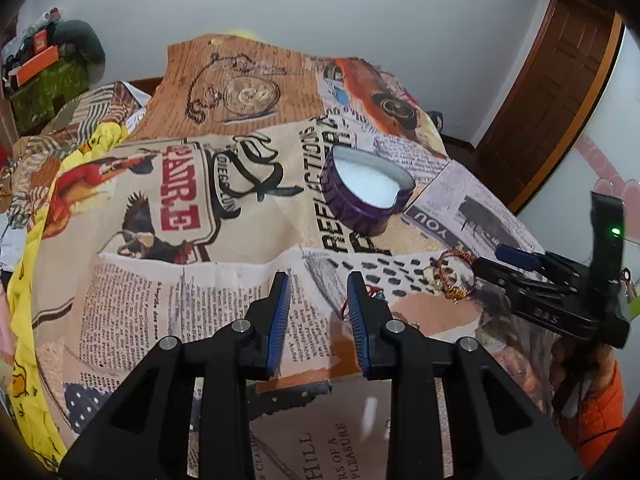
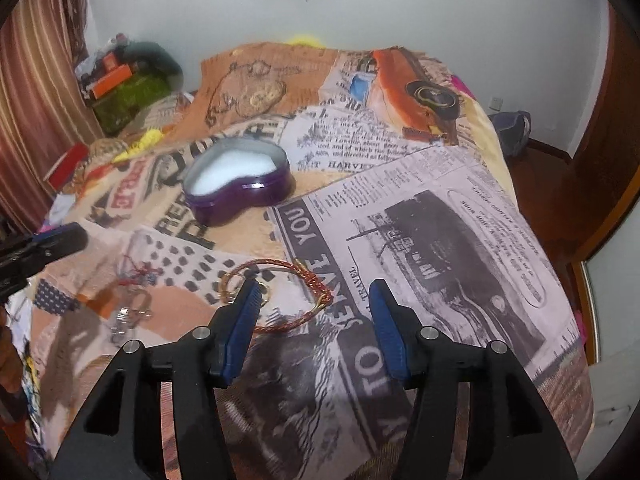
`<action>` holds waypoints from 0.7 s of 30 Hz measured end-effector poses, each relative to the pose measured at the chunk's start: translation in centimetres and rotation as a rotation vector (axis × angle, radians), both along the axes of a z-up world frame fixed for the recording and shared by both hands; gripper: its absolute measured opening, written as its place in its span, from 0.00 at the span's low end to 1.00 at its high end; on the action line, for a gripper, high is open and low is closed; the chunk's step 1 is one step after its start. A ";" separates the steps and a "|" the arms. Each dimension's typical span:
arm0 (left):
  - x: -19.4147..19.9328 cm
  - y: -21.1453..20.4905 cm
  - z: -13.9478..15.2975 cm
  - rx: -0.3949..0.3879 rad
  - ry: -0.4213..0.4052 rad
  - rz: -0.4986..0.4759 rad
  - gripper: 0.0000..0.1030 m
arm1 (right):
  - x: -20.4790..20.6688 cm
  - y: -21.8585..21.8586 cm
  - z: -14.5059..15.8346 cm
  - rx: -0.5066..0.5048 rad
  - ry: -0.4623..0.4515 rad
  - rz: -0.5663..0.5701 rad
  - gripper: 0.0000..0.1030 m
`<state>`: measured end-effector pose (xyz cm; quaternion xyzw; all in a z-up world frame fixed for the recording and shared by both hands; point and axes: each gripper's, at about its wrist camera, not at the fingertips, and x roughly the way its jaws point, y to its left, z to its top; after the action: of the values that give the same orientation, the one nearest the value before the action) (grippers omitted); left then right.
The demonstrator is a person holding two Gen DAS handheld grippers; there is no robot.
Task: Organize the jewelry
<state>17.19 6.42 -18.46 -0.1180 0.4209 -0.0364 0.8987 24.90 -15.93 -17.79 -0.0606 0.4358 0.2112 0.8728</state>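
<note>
A purple heart-shaped tin [image 1: 366,186] with white padding sits open on the printed bedspread; it also shows in the right wrist view [image 2: 240,180]. A red-gold wire bracelet [image 2: 308,280] lies just ahead of my right gripper [image 2: 314,292], which is open with the bracelet's near side between its fingers. The bracelet also shows in the left wrist view [image 1: 456,274] at the right gripper's tips. Small red and silver jewelry pieces [image 2: 134,292] lie to the left. My left gripper [image 1: 318,284] is open and empty above the spread; red thread jewelry [image 1: 370,292] peeks beside its right finger.
The bedspread [image 1: 248,216] covers a bed that drops off at the right to a wooden floor [image 2: 560,184]. A green box with clutter [image 2: 128,96] stands at the back left by a striped curtain [image 2: 36,100]. A wooden door [image 1: 552,92] is at the right.
</note>
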 end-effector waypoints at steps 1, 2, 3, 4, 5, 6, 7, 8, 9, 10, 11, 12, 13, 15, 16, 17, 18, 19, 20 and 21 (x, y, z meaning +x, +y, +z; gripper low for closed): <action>0.1 0.0 -0.2 -0.007 0.009 -0.007 0.27 | 0.3 0.1 -0.4 -0.010 0.005 0.004 0.50; 0.1 0.0 -0.4 -0.011 0.014 -0.013 0.27 | 0.6 0.1 -0.8 -0.019 0.009 0.005 0.49; 0.2 -0.1 -0.6 -0.014 0.020 -0.019 0.27 | 1.0 0.2 -1.1 -0.026 0.014 0.009 0.48; 0.3 -0.2 -0.8 -0.014 0.026 -0.028 0.27 | 1.3 0.3 -1.5 -0.034 0.022 0.019 0.42; 0.4 -0.4 -1.1 -0.014 0.033 -0.036 0.27 | 1.5 0.4 -1.9 -0.042 0.029 0.028 0.38; 0.5 -0.7 -1.2 -0.014 0.040 -0.041 0.27 | 1.7 0.5 -2.3 -0.052 0.036 0.038 0.38; 0.7 -0.8 -1.4 -0.016 0.045 -0.046 0.27 | 1.7 0.5 -2.4 -0.055 0.029 0.045 0.37; 0.8 -1.0 -1.6 -0.019 0.050 -0.052 0.27 | 1.7 0.5 -2.4 -0.056 0.018 0.052 0.34; 1.0 -1.2 -1.7 -0.025 0.055 -0.060 0.27 | 1.7 0.5 -2.3 -0.057 0.014 0.056 0.31; 1.1 -1.5 -1.9 -0.029 0.060 -0.069 0.27 | 1.7 0.6 -2.3 -0.059 0.009 0.058 0.22; 1.3 -1.7 -2.0 -0.029 0.065 -0.076 0.27 | 1.7 0.6 -2.3 -0.063 0.007 0.059 0.14; 1.4 -2.0 -2.1 -0.027 0.069 -0.083 0.28 | 1.7 0.6 -2.4 -0.067 0.004 0.058 0.12; 1.5 -2.2 -2.3 -0.018 0.075 -0.085 0.29 | 1.8 0.5 -2.4 -0.064 0.005 0.057 0.11; 1.7 -2.6 -2.6 -0.001 0.079 -0.077 0.29 | 1.7 0.4 -2.4 -0.045 0.007 0.058 0.07; 1.8 -2.7 -2.6 0.003 0.078 -0.076 0.29 | 1.8 0.3 -2.3 -0.034 0.011 0.056 0.07; 2.0 -2.7 -2.7 0.006 0.077 -0.076 0.29 | 1.8 0.0 -2.2 -0.013 0.019 0.053 0.06; 2.0 -2.8 -2.7 0.010 0.074 -0.077 0.29 | 1.8 -0.1 -2.2 0.001 0.025 0.051 0.06; 2.2 -2.9 -2.7 0.013 0.071 -0.079 0.29 | 1.7 -0.2 -2.1 0.011 0.027 0.048 0.06; 2.3 -3.0 -2.8 0.014 0.070 -0.083 0.29 | 1.7 -0.3 -2.0 0.020 0.028 0.046 0.06; 2.4 -3.2 -2.9 0.015 0.071 -0.090 0.29 | 1.5 -0.4 -1.8 0.027 0.026 0.044 0.06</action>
<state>19.59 3.23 -21.32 -0.0935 0.4575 -0.0695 0.8816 26.38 -16.29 -19.62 -0.0557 0.4426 0.2368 0.8631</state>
